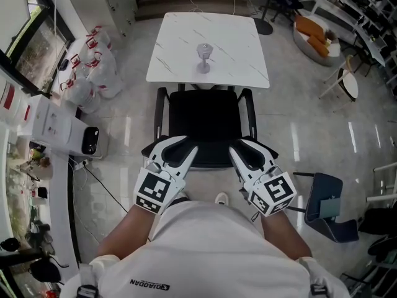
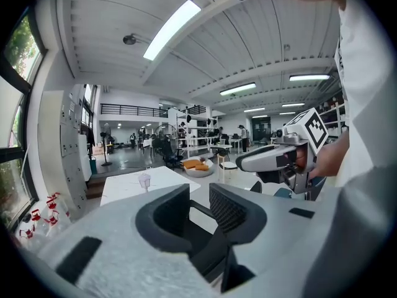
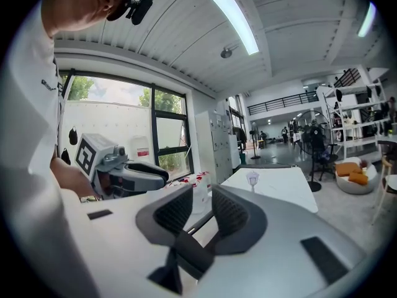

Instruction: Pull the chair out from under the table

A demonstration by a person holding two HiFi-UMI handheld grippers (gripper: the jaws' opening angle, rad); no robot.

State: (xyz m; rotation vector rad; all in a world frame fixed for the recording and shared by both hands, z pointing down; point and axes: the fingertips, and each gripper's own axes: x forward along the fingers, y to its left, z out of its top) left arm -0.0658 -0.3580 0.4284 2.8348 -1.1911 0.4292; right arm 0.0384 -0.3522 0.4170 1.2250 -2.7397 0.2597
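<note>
Your left gripper (image 1: 186, 149) & right gripper (image 1: 239, 148): jaws released, straddling the chair (image 1: 208, 120) back's top rim, no clamp. Seat front sits tucked at counter (image 1: 186, 42) edge. Pull now and they prob slip off; a jolt could tip the glass (image 1: 204, 57).

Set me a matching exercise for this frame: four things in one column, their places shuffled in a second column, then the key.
Things
1. black office chair with armrests
2. small clear stemmed glass
3. white plastic bags with red handles
4. orange cushions

Places
A. on the floor, left of the white marble-look table
B. on the round white seat, upper right
C. upright on the table top
D. at the table's near edge, just ahead of the left gripper and right gripper

Pairs: 1-D, 2-C, 3-A, 4-B
</note>
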